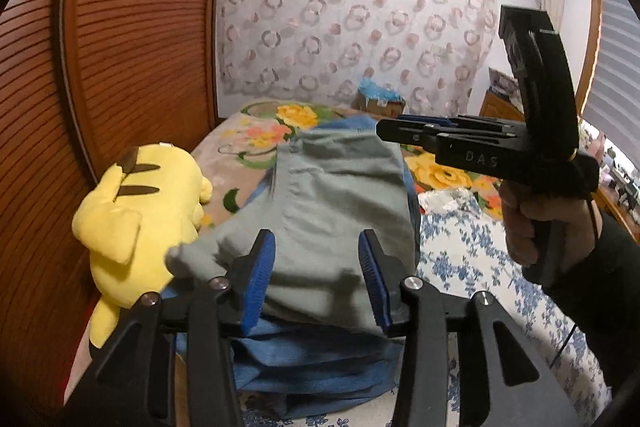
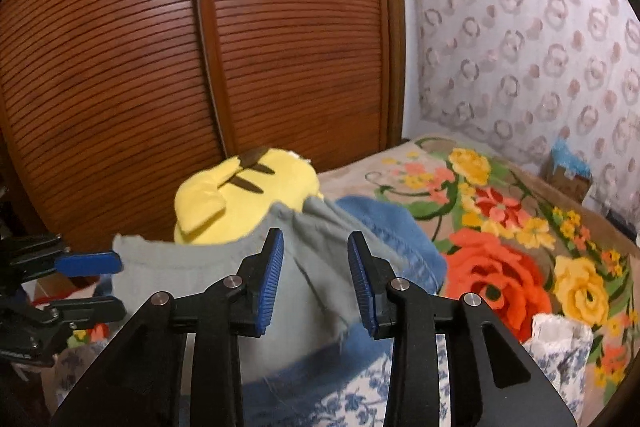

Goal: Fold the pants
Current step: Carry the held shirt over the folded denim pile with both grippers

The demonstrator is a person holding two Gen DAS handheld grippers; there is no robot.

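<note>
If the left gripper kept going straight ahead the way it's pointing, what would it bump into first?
Most likely the grey pants. They lie folded right ahead of the left gripper, whose open jaws frame them, on top of blue jeans. Depth is hard to judge in the fisheye view.

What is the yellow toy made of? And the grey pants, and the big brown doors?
The yellow toy looks like soft plush: fuzzy, puffy, matte. The grey pants seem to be woven cotton-like cloth, matte, with stitched seams and creases; the exact fibre can't be told. The brown doors look like varnished wood with thin horizontal slats, shiny where light hits them.
</note>
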